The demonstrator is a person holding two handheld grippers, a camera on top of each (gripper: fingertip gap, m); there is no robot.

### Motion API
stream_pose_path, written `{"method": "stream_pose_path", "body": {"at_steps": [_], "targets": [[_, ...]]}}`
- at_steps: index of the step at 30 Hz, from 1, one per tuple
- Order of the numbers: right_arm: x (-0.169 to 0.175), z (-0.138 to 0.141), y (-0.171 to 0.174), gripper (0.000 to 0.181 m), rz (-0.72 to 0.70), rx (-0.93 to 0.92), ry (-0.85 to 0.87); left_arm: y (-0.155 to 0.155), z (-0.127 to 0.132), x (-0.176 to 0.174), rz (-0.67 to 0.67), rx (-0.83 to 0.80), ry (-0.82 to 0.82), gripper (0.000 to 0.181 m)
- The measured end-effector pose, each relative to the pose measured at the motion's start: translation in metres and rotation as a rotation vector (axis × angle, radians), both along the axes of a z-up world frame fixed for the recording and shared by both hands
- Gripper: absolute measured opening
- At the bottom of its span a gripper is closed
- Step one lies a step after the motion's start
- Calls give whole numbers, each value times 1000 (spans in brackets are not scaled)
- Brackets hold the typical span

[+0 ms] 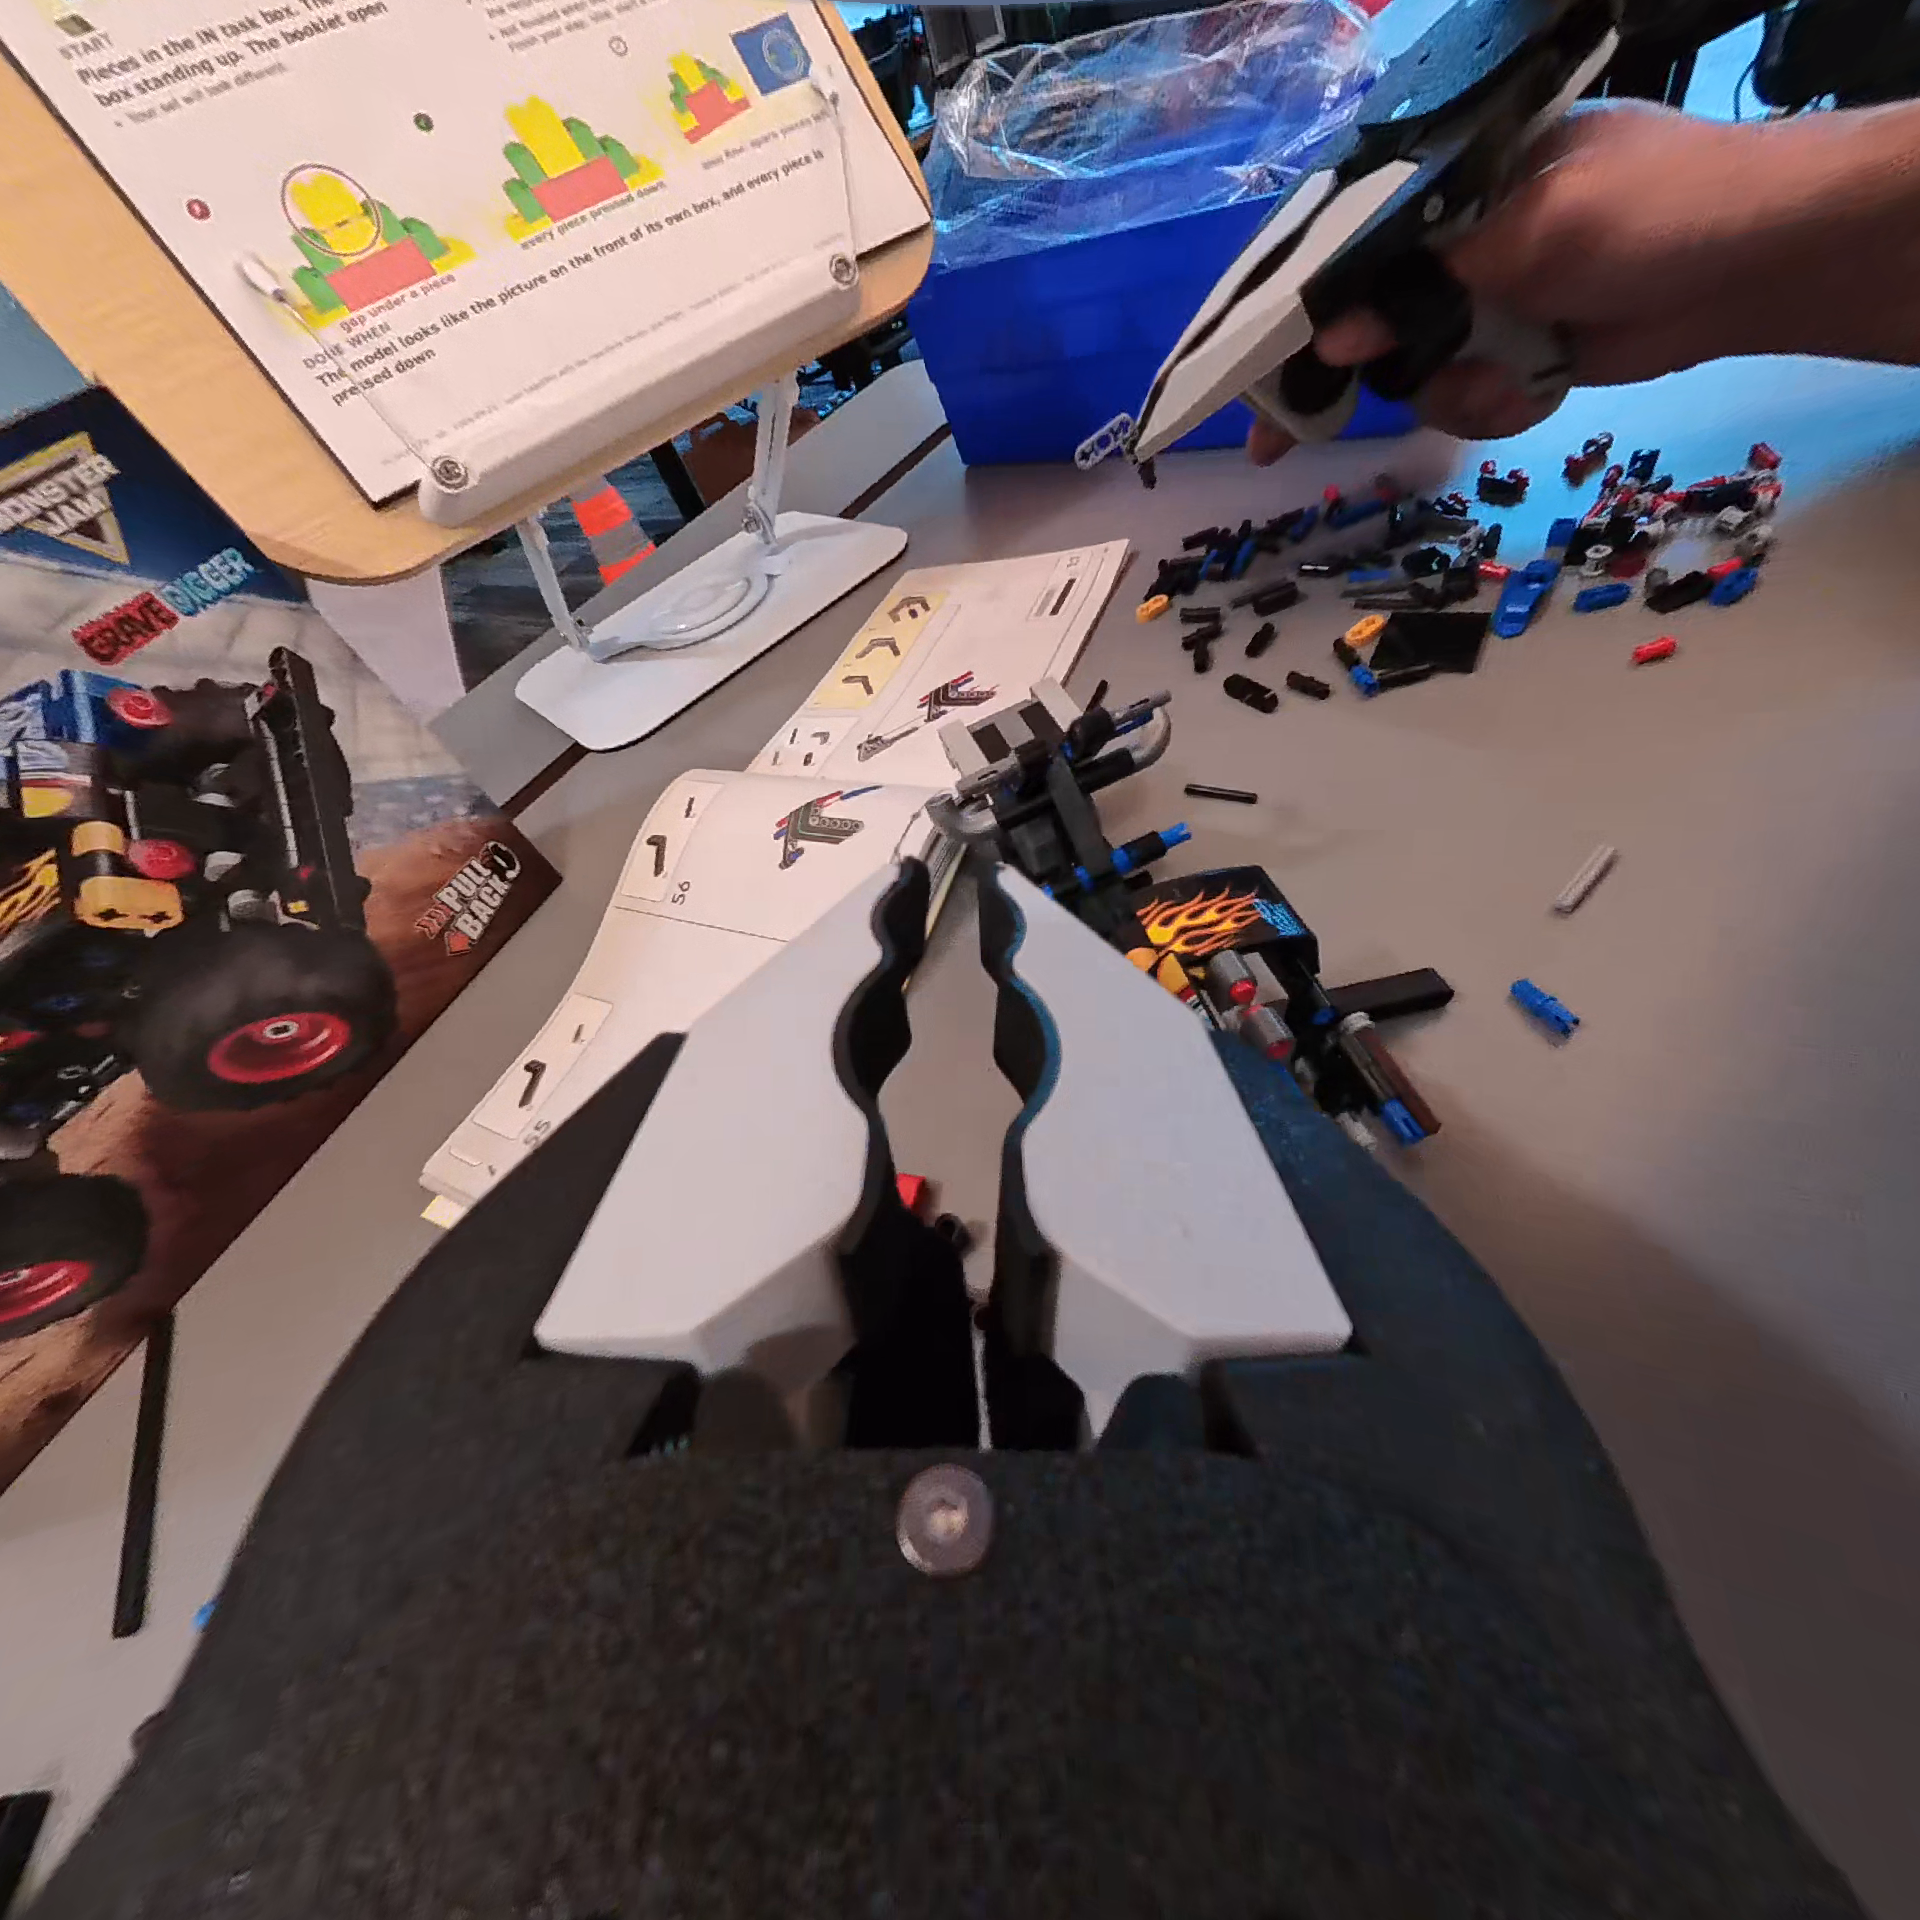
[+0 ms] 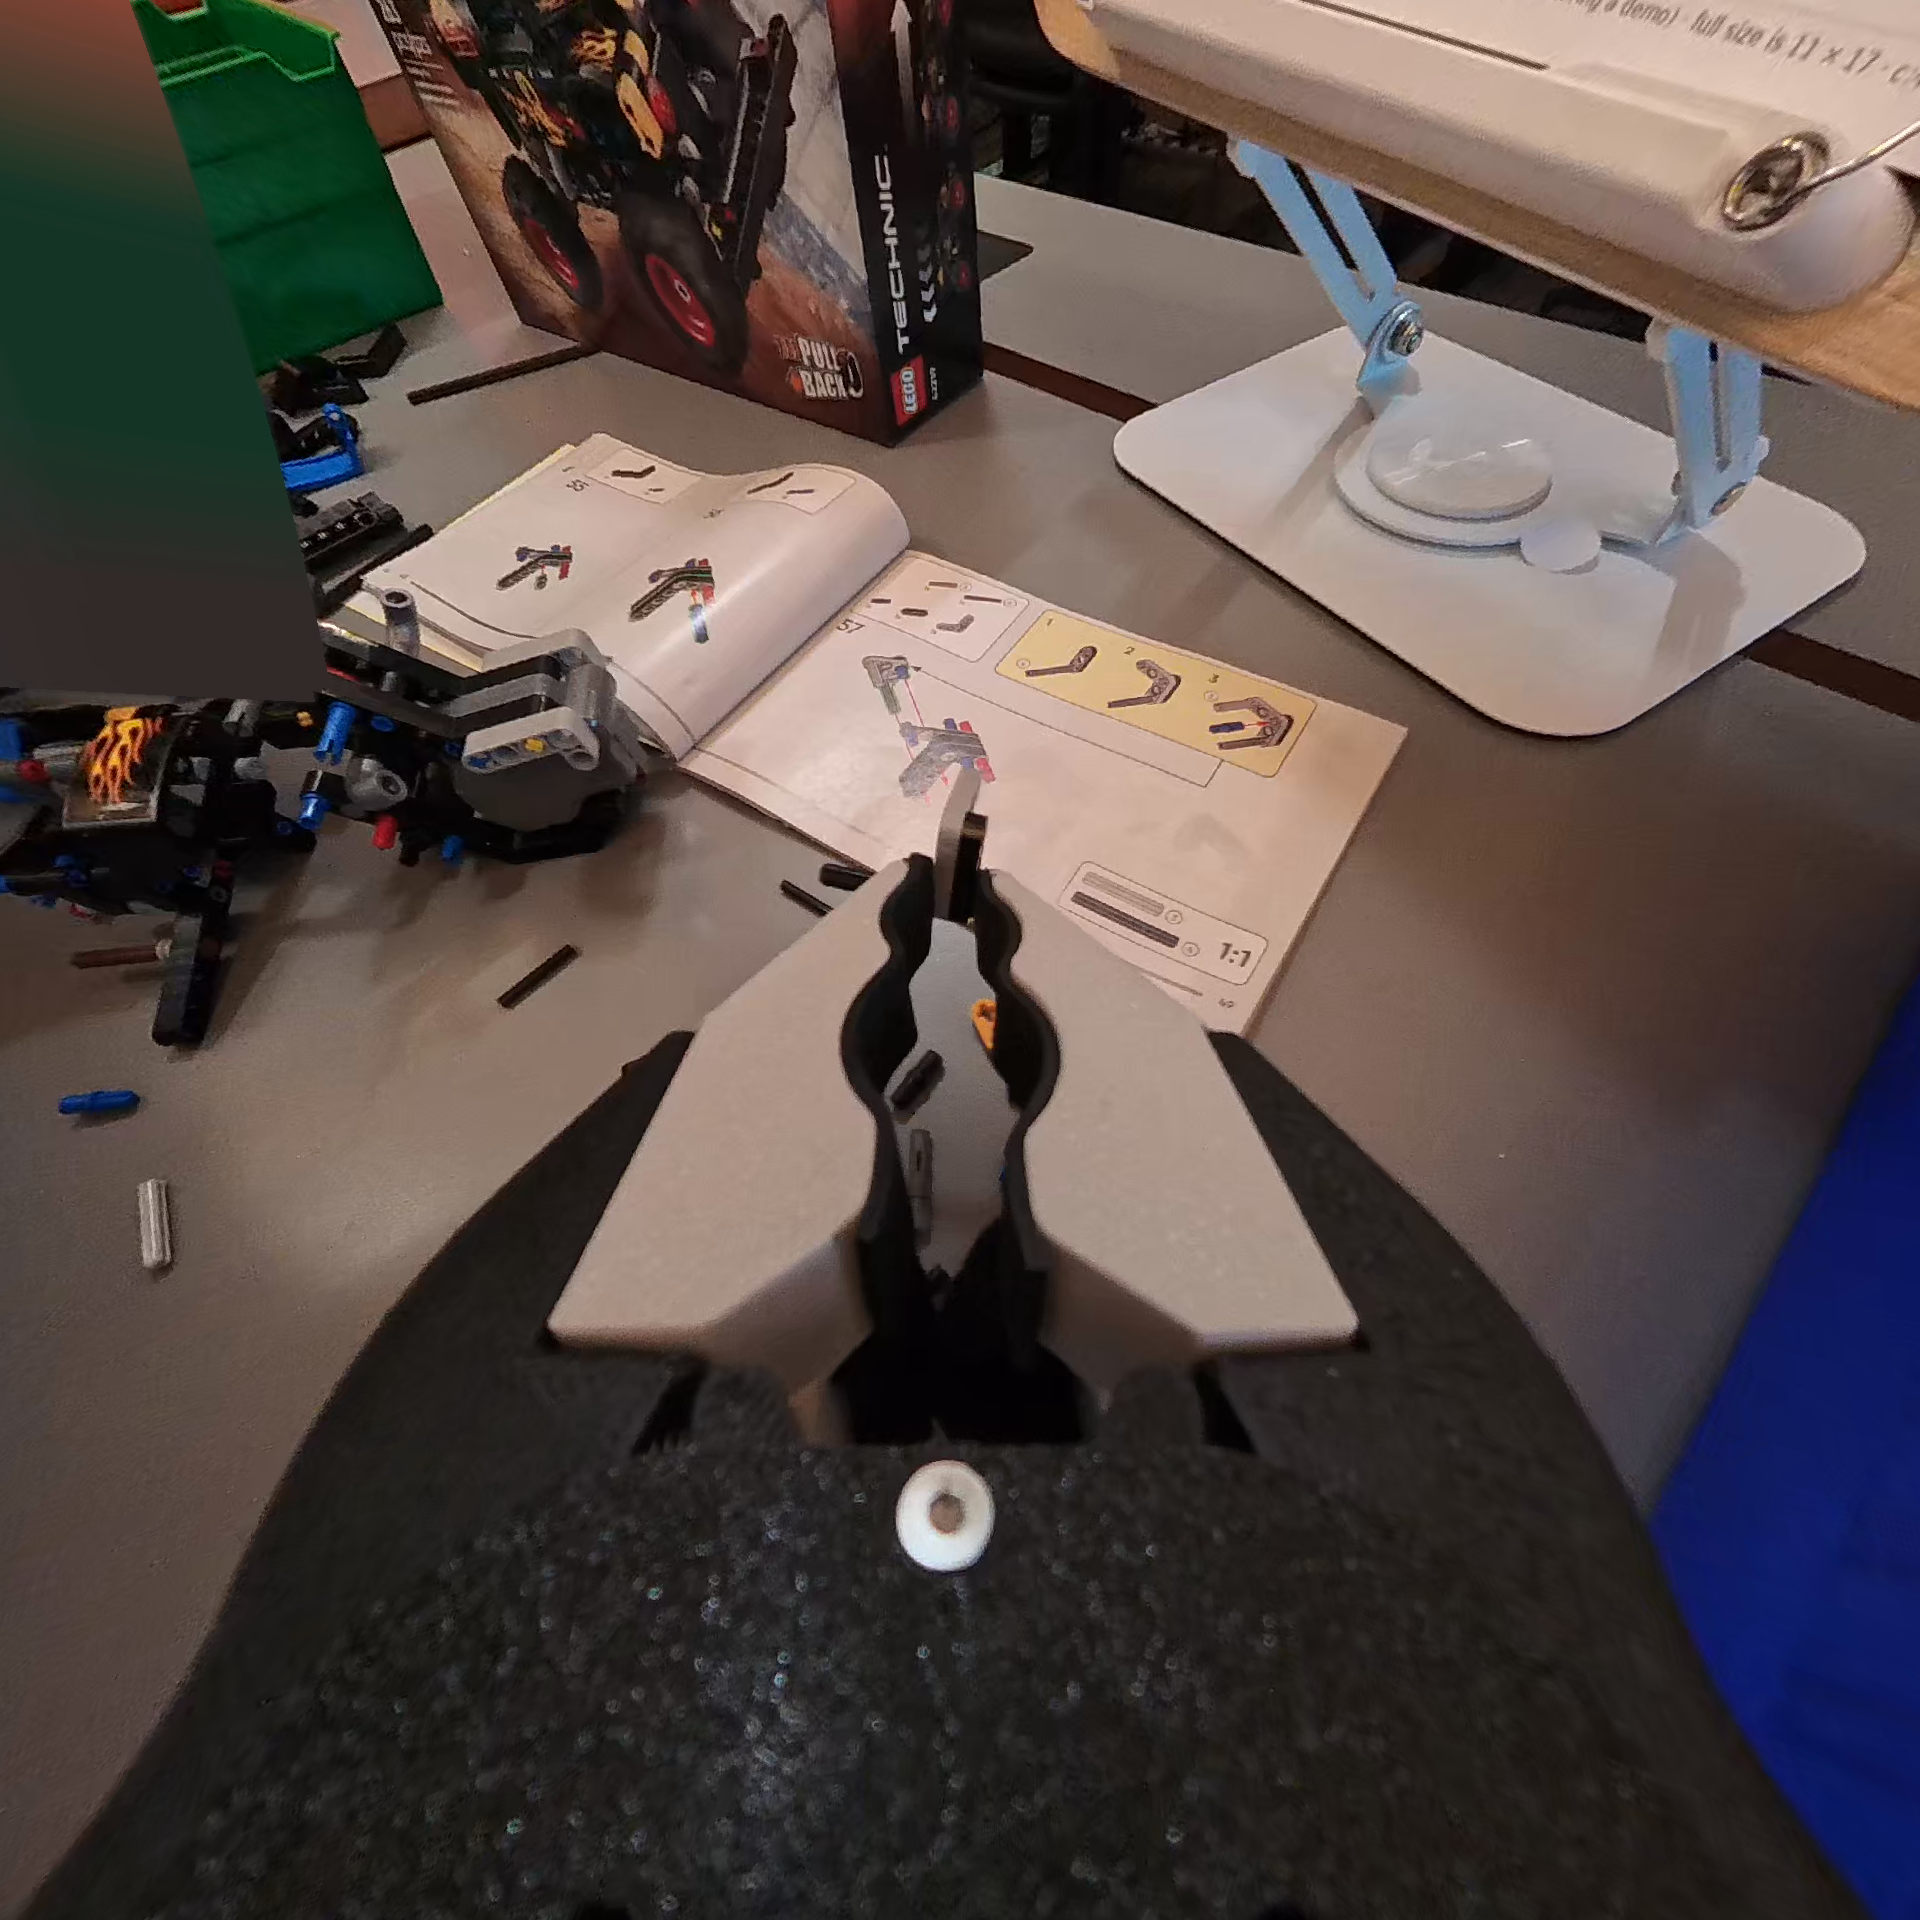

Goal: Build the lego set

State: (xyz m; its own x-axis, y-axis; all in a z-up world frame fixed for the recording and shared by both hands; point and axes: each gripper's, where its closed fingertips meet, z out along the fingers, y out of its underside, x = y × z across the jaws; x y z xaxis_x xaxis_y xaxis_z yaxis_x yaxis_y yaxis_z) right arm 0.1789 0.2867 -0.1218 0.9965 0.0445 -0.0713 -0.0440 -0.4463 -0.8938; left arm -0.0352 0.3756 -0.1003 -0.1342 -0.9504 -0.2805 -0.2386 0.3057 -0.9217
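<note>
Half-built truck sits just ahead-right of the left gripper, partly on the open booklet. Loose parts pile further ahead-right, bin behind it. Box off left, stand ahead beyond the booklet.

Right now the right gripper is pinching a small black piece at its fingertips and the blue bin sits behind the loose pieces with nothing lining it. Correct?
Not quite. The right gripper does pinch a small black piece, but the blue bin behind the loose pieces is lined with a clear plastic bag. The left wrist view shows it.
</note>
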Motion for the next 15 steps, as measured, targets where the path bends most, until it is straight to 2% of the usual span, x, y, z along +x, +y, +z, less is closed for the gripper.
{"method": "stream_pose_path", "body": {"at_steps": [6, 11, 15], "targets": [[-3, 0, 1, 6, 12, 2, 28, 5, 4, 0, 18, -27, -5, 7], [-15, 13, 2, 7, 52, 37, 38, 8, -5, 2, 90, 64, 58, 7], [-43, 28, 0, 7, 142, 80, -14, -3, 8, 0, 49, -31, 33, 7]]}}
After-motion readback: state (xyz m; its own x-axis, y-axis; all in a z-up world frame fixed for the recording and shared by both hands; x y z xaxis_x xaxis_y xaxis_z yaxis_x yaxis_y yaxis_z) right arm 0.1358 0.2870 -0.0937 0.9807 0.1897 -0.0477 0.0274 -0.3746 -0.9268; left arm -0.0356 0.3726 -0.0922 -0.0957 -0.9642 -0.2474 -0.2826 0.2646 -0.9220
